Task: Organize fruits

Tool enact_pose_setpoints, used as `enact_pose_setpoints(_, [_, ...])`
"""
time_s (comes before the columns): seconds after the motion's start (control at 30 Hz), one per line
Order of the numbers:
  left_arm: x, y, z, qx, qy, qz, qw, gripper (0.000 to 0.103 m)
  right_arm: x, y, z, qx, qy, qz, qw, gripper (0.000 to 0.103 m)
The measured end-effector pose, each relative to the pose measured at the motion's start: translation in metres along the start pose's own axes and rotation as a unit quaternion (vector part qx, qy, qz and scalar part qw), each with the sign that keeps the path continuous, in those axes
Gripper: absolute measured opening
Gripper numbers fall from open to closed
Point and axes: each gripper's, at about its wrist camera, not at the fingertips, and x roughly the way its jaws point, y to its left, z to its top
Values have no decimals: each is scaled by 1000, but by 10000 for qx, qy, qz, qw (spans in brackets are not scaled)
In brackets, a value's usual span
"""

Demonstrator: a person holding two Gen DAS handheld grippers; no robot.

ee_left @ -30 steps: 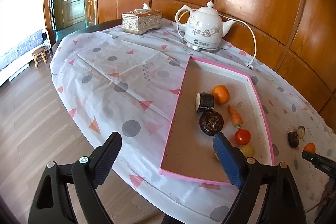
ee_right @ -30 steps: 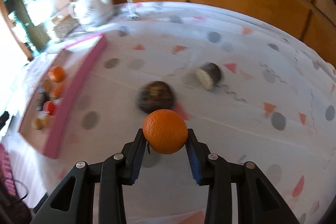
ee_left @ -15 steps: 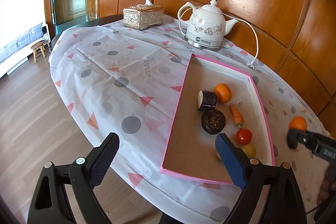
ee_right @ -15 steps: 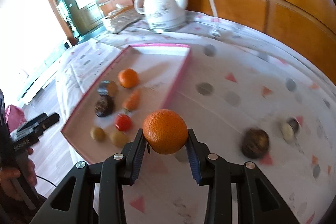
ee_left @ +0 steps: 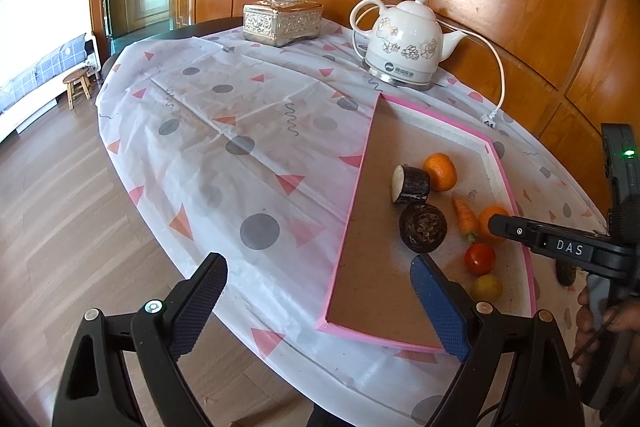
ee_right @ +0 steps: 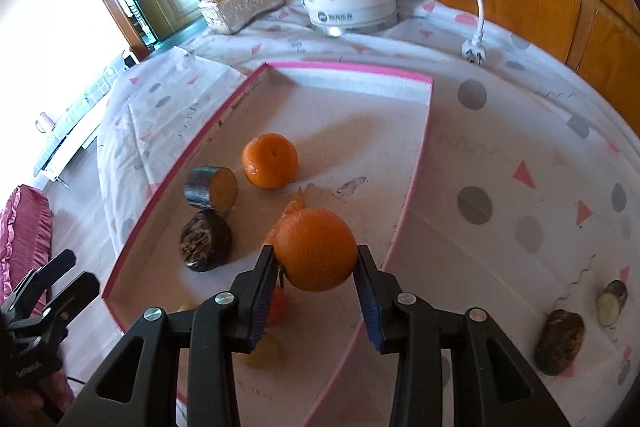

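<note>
My right gripper (ee_right: pixel 316 267) is shut on an orange (ee_right: pixel 316 254) and holds it above the pink-rimmed tray (ee_right: pixel 348 67). From the left wrist view the same orange (ee_left: pixel 492 217) shows behind the right gripper's tip, over the tray's (ee_left: pixel 348 215) right side. In the tray lie another orange (ee_right: pixel 270 166), a cut dark root piece (ee_right: pixel 210 190), a dark round fruit (ee_right: pixel 205 241), a carrot (ee_left: pixel 465 214), a tomato (ee_left: pixel 479 259) and a yellow fruit (ee_left: pixel 487 287). My left gripper (ee_left: pixel 316 297) stands open and empty over the tray's near left corner.
A white kettle (ee_left: pixel 404 43) with its cord stands behind the tray, a tissue box (ee_left: pixel 282 21) to its left. On the dotted cloth right of the tray lie a dark fruit (ee_right: pixel 560 341) and a cut root piece (ee_right: pixel 611 303). Floor lies beyond the table's left edge.
My right gripper has carried the orange leftward from the cloth to above the tray. The left gripper has hardly moved.
</note>
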Motion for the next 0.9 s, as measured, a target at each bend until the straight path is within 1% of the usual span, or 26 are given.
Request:
enact_pose_setpoints(0.07, [1,1,0,-10,25,2,10000,93,1,0,0,35,-36,-31,10000,47])
enact_pose_setpoints(0.13, [1,0,-1,-10,40,5,10000,93,-3,0,-2,35,-116,29,9999,50])
enact_pose_setpoints(0.23, [0,-1,-1,7,33,4,10000,93,-10,2,-4,6,-195,-16,9998,50])
enact_pose_setpoints(0.5, [-9,-8,0,88,-81,-63,9999,93,-30,6,-23,58,-418,-110,9990,50])
enact_pose_setpoints(0.9, [-21,-20,-1,286,-240,-176,9991,93,-50,7,-43,128,-600,-228,9979,50])
